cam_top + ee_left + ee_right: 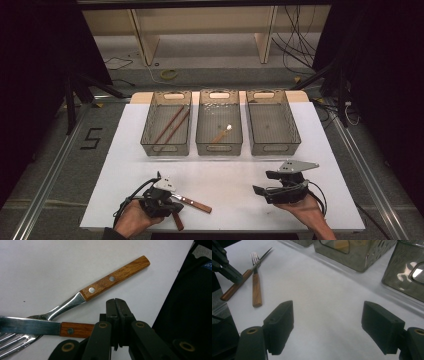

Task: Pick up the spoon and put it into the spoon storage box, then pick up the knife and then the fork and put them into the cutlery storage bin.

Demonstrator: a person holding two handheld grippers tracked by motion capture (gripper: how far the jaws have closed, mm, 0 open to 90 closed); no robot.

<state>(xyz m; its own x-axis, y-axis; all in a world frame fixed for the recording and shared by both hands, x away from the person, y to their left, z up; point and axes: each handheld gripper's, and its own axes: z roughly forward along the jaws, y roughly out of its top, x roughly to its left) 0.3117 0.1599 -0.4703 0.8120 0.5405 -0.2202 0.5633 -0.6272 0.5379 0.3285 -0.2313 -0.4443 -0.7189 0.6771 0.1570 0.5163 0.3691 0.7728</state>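
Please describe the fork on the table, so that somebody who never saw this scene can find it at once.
Look at the white table, at its near edge in front of the left basket, where the left gripper is. Two wooden-handled utensils cross there. The fork has prongs and two rivets in its handle; the knife lying over it has a flat blade.

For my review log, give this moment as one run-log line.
left gripper: shut, over knife handle, hold unclear | right gripper: open, above table | fork: on table, crossing knife
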